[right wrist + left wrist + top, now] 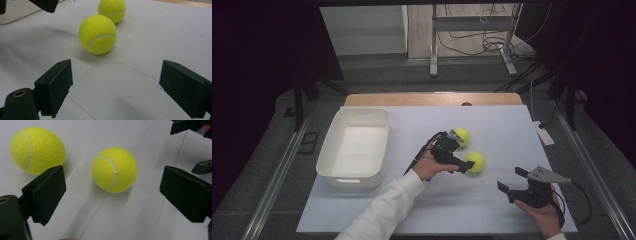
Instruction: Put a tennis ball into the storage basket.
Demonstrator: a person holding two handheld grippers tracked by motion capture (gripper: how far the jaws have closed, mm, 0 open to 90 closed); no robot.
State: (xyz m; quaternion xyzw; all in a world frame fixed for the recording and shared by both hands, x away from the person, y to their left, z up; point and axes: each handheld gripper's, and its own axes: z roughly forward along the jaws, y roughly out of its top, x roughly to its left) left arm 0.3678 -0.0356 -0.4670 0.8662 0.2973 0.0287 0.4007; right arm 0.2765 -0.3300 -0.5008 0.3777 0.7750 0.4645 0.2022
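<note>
on the bench: two yellow balls sit near the middle of the white bench top, close to each other but not touching.
near ball: the near ball lies just in front of the left claw. in the left gripper view it sits between the two black jaws, a bit past their tips.
far ball: the far ball is just behind the near one. it shows beside the left jaw in the left gripper view.
left claw: it is spread wide and holds nothing. it is low and points at the near ball, so i think it is lined up to close on that ball.
right claw: the right claw is spread wide too, and holds nothing. it waits near the front right of the bench, well apart from the balls, so it stays out of the way. from there it looks at both balls.
bin: a white bin sits on the left side of the bench, with nothing in it. i think the balls are meant to go in there.
next: the left claw needs to slide a little more around the near ball, then squeeze. the ball is round, so a bump could make it roll away.
</note>
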